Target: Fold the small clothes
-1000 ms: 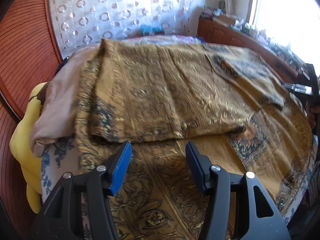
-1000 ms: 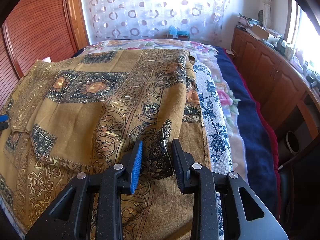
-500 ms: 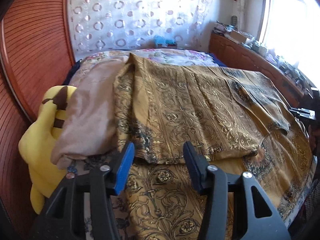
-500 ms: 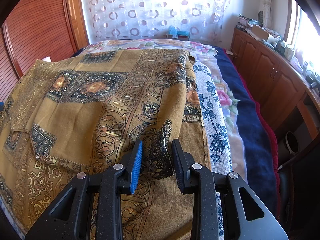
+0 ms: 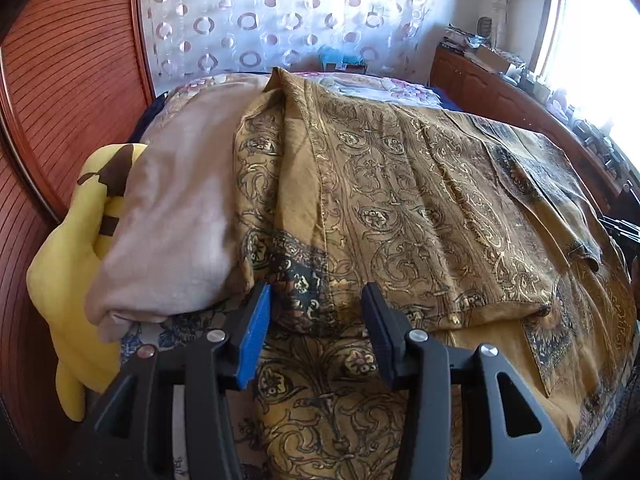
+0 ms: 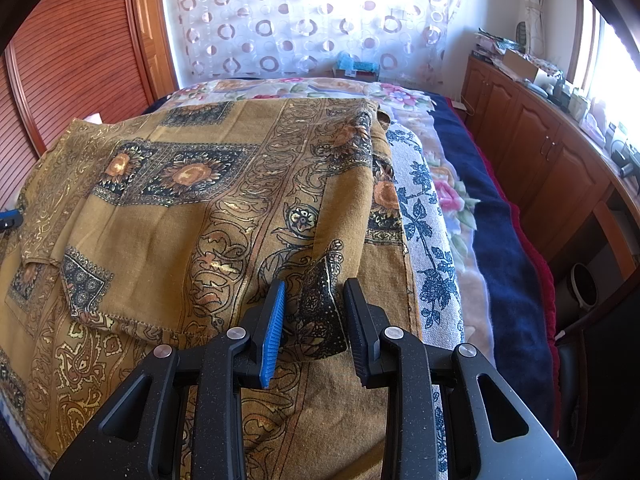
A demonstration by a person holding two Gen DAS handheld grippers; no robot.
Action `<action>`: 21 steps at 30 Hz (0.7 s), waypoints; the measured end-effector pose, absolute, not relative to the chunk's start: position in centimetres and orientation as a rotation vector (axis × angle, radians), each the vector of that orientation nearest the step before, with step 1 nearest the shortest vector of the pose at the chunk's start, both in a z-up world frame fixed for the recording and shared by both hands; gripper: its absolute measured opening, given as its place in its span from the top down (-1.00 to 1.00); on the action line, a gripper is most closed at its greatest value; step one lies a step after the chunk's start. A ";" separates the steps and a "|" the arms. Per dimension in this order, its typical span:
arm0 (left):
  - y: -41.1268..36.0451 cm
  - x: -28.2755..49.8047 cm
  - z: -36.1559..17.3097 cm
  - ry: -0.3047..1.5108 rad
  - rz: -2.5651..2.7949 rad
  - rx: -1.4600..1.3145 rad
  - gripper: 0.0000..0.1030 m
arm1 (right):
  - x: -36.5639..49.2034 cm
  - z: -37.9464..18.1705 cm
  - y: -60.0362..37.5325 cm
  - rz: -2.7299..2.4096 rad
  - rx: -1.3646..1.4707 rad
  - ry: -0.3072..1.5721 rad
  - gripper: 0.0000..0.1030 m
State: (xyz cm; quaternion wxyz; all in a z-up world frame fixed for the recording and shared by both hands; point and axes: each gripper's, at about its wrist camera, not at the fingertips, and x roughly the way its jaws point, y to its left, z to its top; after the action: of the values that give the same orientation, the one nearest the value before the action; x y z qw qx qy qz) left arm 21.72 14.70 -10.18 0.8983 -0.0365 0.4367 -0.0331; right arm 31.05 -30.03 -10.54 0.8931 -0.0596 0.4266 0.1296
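Note:
A mustard-gold patterned cloth (image 5: 400,208) lies spread on the bed, its upper layer folded over a lower one; it also shows in the right wrist view (image 6: 192,208). My left gripper (image 5: 316,320) is open, its jaws on either side of the dark-patterned near-left corner (image 5: 300,280) of the folded layer. My right gripper (image 6: 314,312) is open with the jaws around a raised dark corner (image 6: 320,300) of the cloth, not closed on it.
A beige folded cloth (image 5: 172,220) and a yellow plush toy (image 5: 72,272) lie at the bed's left side. Floral bedding (image 6: 432,200) and a navy blanket (image 6: 500,240) lie to the right. Wooden cabinets (image 6: 540,152) line the right wall. A red-brown wooden panel (image 5: 60,80) stands at left.
My left gripper has swung left and moved up to the folded layer's near-left corner, bringing the beige cloth and plush toy into view. The right gripper has not moved.

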 end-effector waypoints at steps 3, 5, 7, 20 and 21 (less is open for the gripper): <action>14.5 21.7 -10.2 0.905 -0.072 -0.059 0.11 | 31.1 -10.6 -30.0 0.269 -0.123 0.885 0.45; 14.6 21.6 -10.1 0.898 -0.075 -0.056 0.32 | 31.1 -10.5 -30.0 0.269 -0.123 0.885 0.45; 14.9 21.5 -10.0 0.892 -0.062 -0.064 0.62 | 31.1 -10.6 -30.0 0.269 -0.123 0.885 0.45; 14.3 21.0 -8.6 0.842 -0.088 -0.056 0.98 | 31.7 -10.2 -29.9 0.269 -0.125 0.925 0.46; 14.3 21.1 -8.6 0.844 -0.085 -0.049 0.98 | 31.8 -10.1 -29.8 0.268 -0.135 0.936 0.46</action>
State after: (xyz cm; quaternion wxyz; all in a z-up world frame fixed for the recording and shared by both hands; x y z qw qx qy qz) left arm 21.07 14.28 -8.61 0.9111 -0.0237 0.4094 -0.0413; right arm 31.83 -29.77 -10.12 0.8815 -0.0647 0.4496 0.1286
